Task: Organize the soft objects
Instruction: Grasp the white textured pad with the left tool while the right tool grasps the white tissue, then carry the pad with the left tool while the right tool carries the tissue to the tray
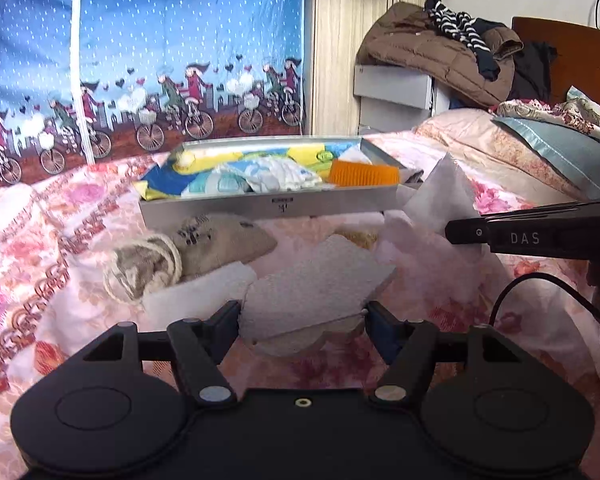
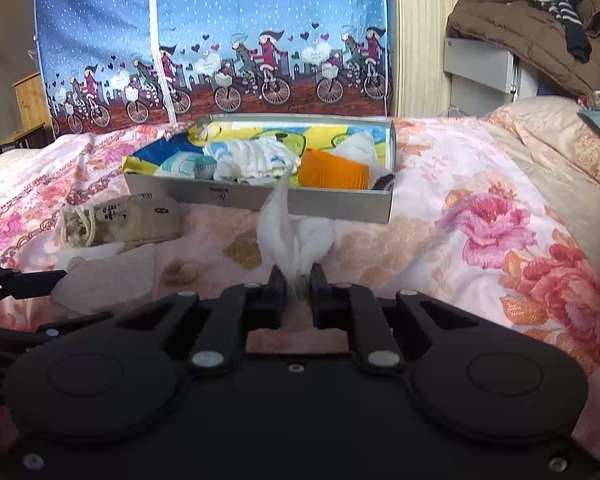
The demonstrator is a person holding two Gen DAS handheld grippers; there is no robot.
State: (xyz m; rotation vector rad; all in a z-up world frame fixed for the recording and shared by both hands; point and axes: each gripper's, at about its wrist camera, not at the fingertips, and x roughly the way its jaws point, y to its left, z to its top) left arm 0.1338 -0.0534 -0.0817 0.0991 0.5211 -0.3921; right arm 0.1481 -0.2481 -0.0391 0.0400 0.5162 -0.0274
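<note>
White foam sheet (image 2: 296, 236) pinched in the right gripper (image 2: 298, 280), jaws clenched on its near end; the sheet bunches and stands up in front of the tray. From the left wrist view the same sheet (image 1: 436, 196) sticks up beside the tray's right corner, right gripper (image 1: 476, 232) coming in from the right edge. Left gripper (image 1: 303, 316) has a flat white foam piece (image 1: 320, 284) between its jaws, both pads touching its edges, so grasping it, held low over the bed. Same piece (image 2: 108, 276) shows at left in the right wrist view. Burlap pouch (image 1: 220, 240) with a rope tie lies on the floral bedspread (image 1: 40, 248), just in front of the grey tray (image 1: 260, 204). Tray holds a colourful cloth (image 1: 204, 172), a white crumpled cloth (image 1: 284, 178) and an orange ribbed item (image 1: 364, 174). Behind: blue curtain with cyclists (image 1: 180, 60); brown jacket (image 1: 432, 48) piled at right.
</note>
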